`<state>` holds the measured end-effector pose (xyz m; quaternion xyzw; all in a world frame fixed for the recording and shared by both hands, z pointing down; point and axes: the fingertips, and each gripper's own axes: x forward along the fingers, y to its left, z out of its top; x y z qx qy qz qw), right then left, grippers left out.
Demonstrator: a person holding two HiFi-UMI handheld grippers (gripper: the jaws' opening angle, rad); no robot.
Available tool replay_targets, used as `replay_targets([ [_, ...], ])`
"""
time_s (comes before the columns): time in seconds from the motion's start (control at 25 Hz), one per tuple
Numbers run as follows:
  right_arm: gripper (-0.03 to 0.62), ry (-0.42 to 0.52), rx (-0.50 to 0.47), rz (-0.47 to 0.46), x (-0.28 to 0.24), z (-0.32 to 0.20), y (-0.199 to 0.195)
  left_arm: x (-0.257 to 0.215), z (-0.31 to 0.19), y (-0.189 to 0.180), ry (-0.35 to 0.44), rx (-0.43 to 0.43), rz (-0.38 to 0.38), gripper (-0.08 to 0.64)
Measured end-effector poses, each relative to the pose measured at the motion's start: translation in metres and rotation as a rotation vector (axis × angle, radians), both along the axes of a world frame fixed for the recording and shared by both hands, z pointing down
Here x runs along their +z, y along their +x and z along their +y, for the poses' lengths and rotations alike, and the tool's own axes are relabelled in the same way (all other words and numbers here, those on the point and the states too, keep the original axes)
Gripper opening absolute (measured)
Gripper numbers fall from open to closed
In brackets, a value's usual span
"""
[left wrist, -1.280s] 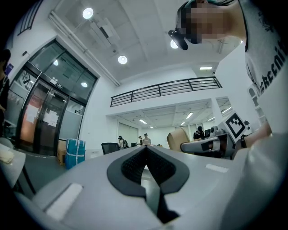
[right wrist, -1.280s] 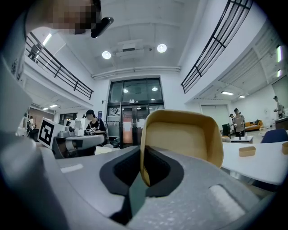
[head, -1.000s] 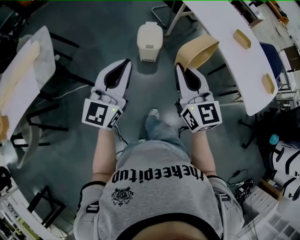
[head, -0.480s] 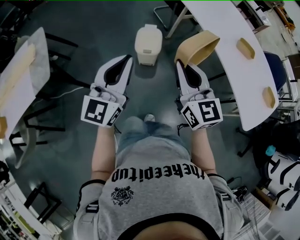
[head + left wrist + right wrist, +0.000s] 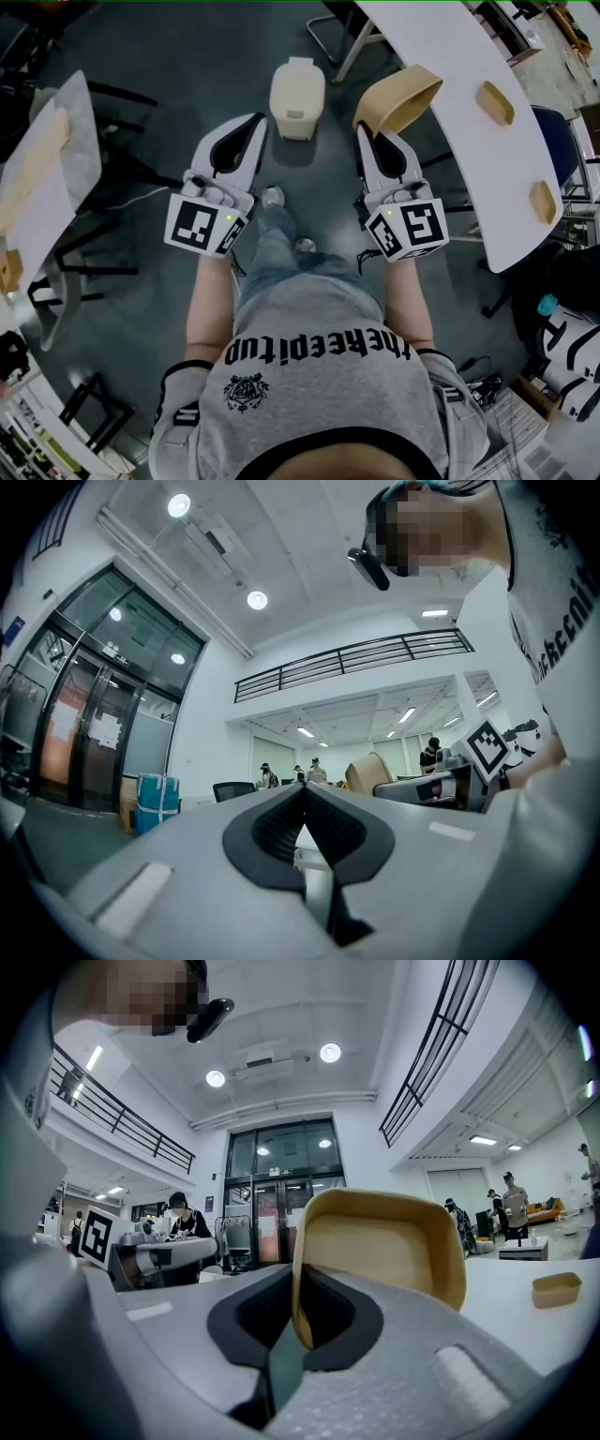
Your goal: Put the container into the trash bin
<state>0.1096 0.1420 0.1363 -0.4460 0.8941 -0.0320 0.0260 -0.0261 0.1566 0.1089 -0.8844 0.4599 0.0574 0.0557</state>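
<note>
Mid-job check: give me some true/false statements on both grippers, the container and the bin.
1. The right gripper is shut on the container, pinching its rim. True.
2. The left gripper holds a container too. False: its jaws are together with nothing between them.
3. The container is in the bin. False: it is in the right gripper, apart from the bin.
4. Two more containers lie on the table. True.
5. The bin stands on the table. False: it stands on the floor, ahead of the person and between the two grippers in the head view.
</note>
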Motion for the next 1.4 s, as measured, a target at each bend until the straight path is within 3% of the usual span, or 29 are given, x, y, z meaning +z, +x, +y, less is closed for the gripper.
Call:
replay_targets([
  [0.96, 0.014, -0.033, 0.151, 0.000, 0.008, -0.159, -0.048, 0.010, -0.178, -0.049, -0.025, 0.152, -0.021, 0.015],
  [1.4, 0.014, -0.030, 0.221, 0.021, 0.006, -0.190, -0.054, 0.013, -0.223, -0.061, -0.012, 0.214, -0.006, 0.015],
])
